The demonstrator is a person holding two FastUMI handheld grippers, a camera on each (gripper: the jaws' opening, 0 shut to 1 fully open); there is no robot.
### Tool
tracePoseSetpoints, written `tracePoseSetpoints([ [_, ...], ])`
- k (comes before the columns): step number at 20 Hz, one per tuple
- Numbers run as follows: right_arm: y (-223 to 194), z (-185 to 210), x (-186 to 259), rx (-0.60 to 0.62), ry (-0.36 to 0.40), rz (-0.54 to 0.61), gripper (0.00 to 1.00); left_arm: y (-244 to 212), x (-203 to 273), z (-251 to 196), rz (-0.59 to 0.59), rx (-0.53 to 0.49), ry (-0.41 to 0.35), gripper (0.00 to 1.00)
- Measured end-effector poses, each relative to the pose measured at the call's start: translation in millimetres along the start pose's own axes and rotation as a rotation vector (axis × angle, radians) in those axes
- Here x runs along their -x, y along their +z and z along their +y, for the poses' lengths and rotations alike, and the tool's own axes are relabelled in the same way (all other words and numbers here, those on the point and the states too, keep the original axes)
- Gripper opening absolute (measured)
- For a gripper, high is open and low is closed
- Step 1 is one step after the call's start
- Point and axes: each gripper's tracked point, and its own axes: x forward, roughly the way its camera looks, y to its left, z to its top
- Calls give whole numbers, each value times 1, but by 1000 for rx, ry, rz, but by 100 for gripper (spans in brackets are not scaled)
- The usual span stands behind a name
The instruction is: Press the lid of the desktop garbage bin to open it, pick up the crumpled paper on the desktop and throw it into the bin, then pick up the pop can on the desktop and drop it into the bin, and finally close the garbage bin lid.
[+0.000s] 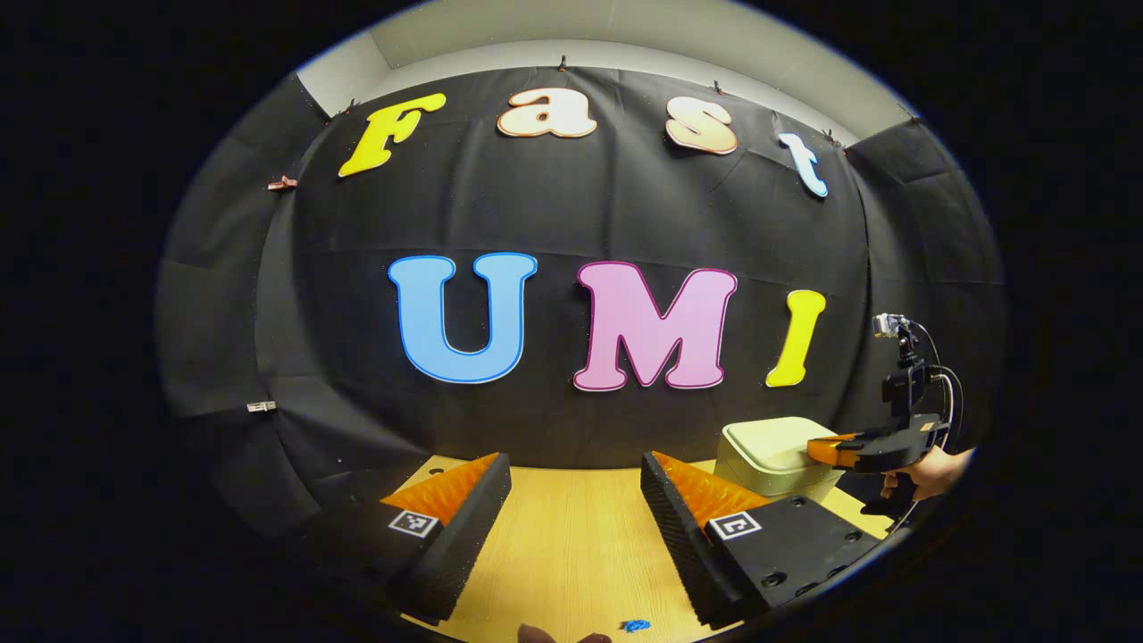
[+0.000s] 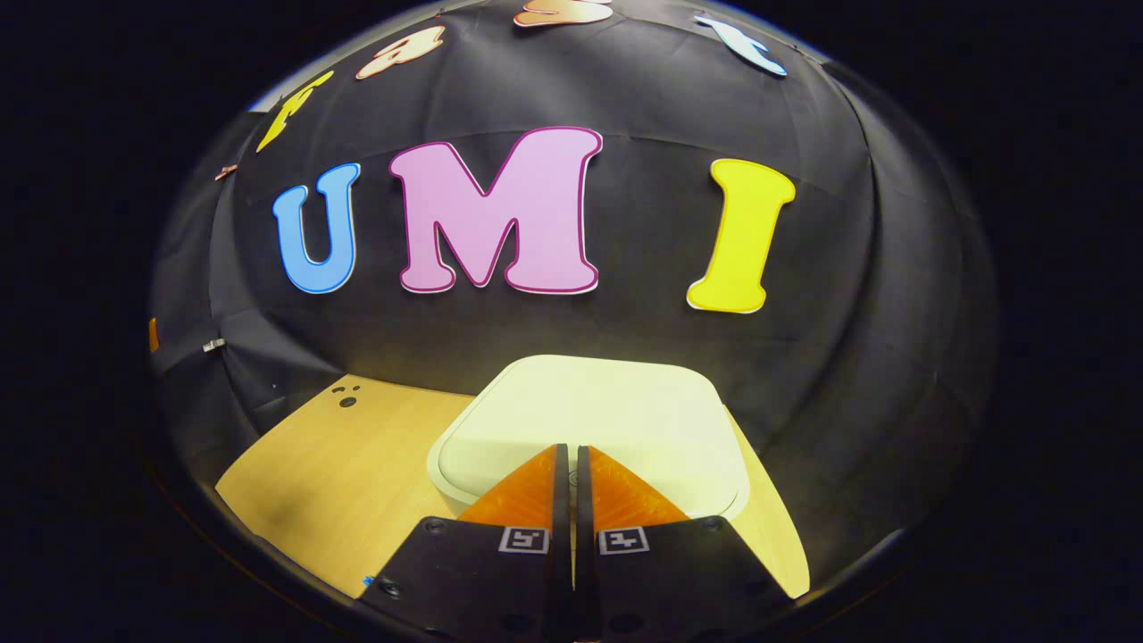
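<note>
Bin on desk, lid down, nothing thrown in yet; right gripper pinched together over lid, ready to press; left gripper spread, empty; paper, can, closing remain.

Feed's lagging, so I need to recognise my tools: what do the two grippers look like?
Left gripper: two wedge-shaped fingers, ridged inner faces, a square black-and-white marker on each. Right gripper: same build and markers; seen from the left gripper view, a dark body, camera on top, looping black cable.
</note>
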Motion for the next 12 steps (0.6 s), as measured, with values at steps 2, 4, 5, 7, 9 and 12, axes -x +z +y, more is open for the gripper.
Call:
tracePoseSetpoints([
  [2,0,1,0,22,-5,-11,6,-1,-1,0,1,6,-1,94],
  [4,-2,2,1,92,-24,-30,6,-1,-2,-1,-1,8,-4,94],
  [5,-2,1,1,117,-41,-34,6,0,-2,-2,-3,7,-5,94],
  [7,-2,-2,1,105,-67,-28,6,3,-1,-2,-10,10,-8,94],
  [9,-3,-1,1,26,-61,-25,6,2,2,-2,-14,14,-9,94],
  [12,9,-4,2,-98,-18,-41,6,1,8,0,-14,23,-8,94],
])
